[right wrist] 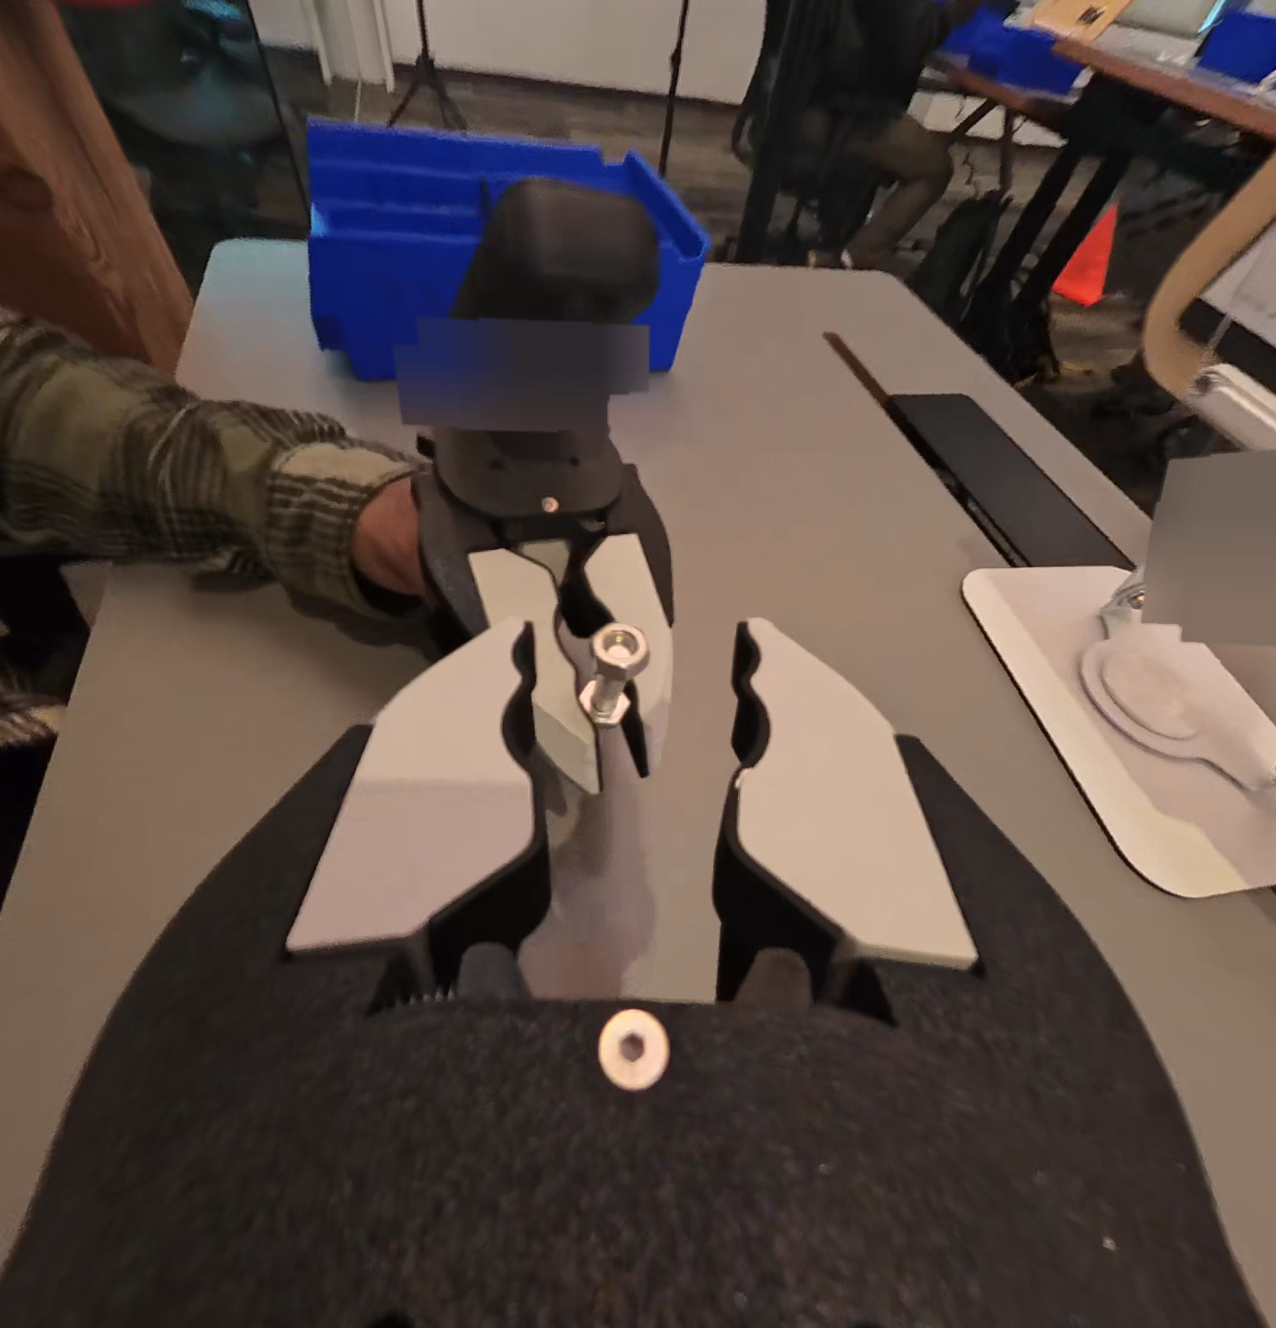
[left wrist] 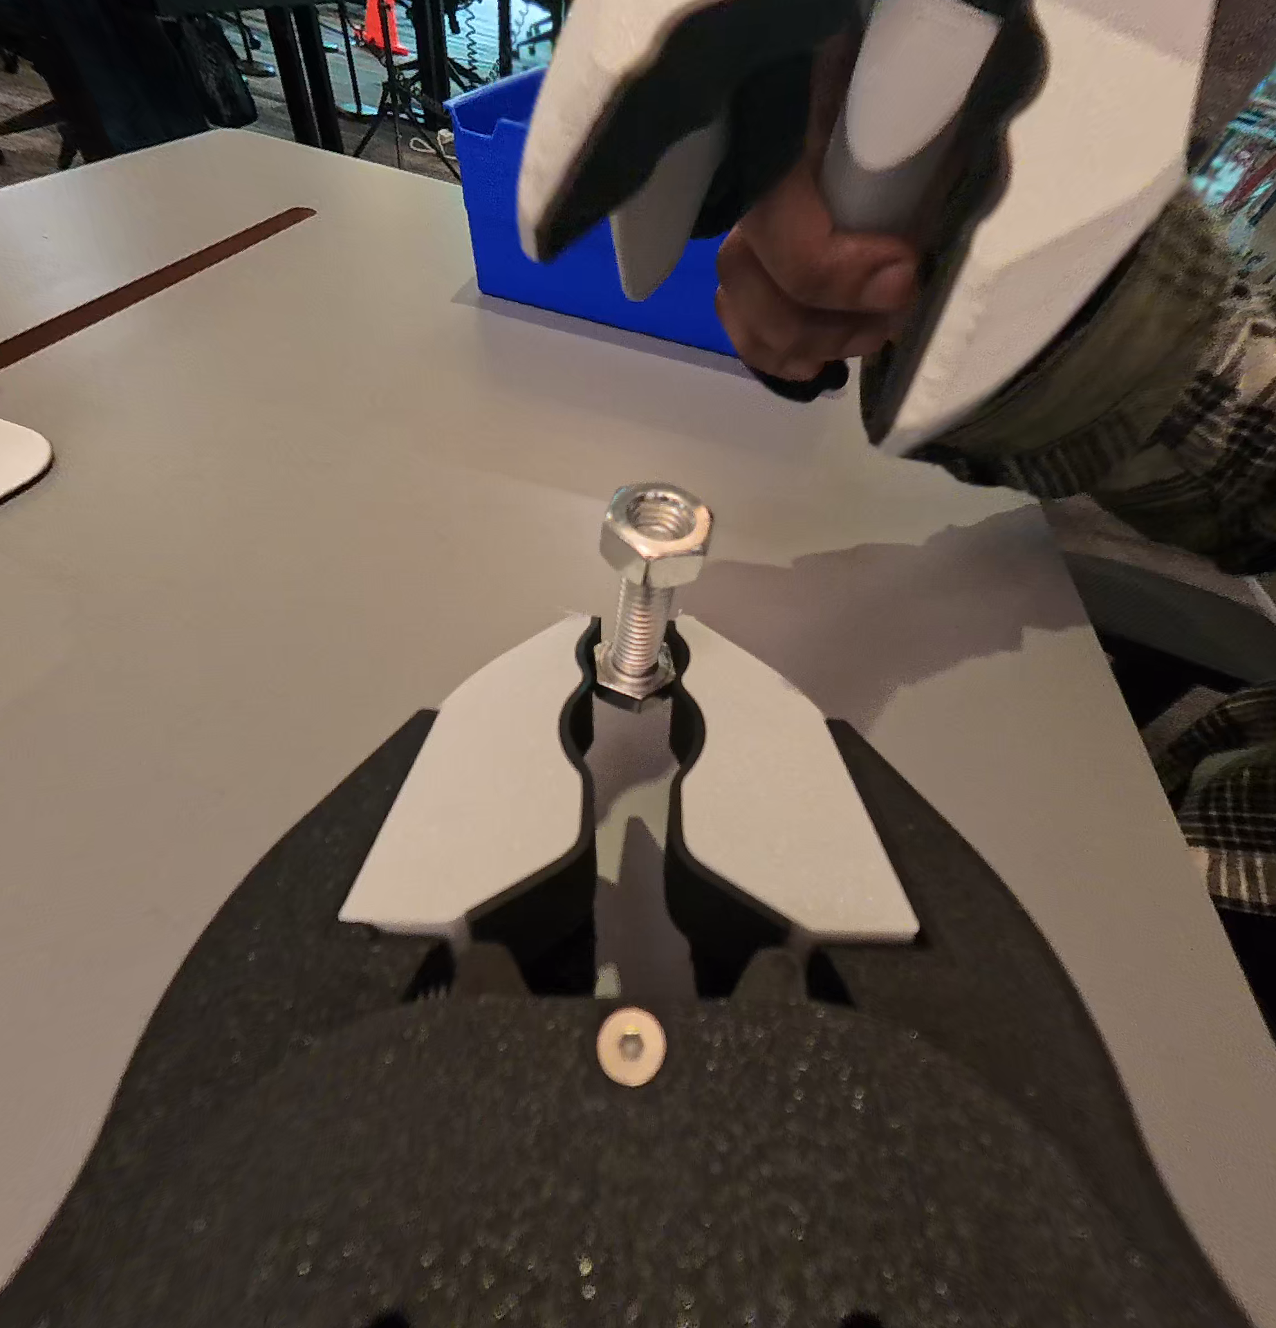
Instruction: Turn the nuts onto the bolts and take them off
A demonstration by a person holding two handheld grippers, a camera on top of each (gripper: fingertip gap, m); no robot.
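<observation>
Counter (left wrist: pixel 261 503) first: I see a wide grey top filling both of my wrist views, with a dark slot running along it. At its far edge stands a blue bin (right wrist: pixel 405 237), and off to one side rests a white base plate (right wrist: pixel 1051 718) carrying a pale metal foot.

My left gripper (left wrist: pixel 633 668) lies low over the counter, its grey fingers (left wrist: pixel 491 762) drawn close together and clamped on the hexagonal head of the bolt (left wrist: pixel 632 636). The bolt stands upright at the finger tips with its threaded shaft pointing up. From the right wrist view I see the same left gripper (right wrist: pixel 606 708) facing me, held by a hand in a plaid sleeve (right wrist: pixel 153 474).

My right gripper (right wrist: pixel 631 690) hovers above and beyond the bolt, its fingers (right wrist: pixel 433 812) spread wide apart and holding nothing. In the left wrist view it hangs blurred at the upper right (left wrist: pixel 750 259), a hand (left wrist: pixel 814 302) wrapped around its handle, well clear of the bolt.

Smallest of all is the nut (left wrist: pixel 655 533): a bright hexagonal piece sitting on the very top of the bolt's thread, its open bore facing up, with bare thread showing between it and the bolt's head. Neither right finger touches it.
</observation>
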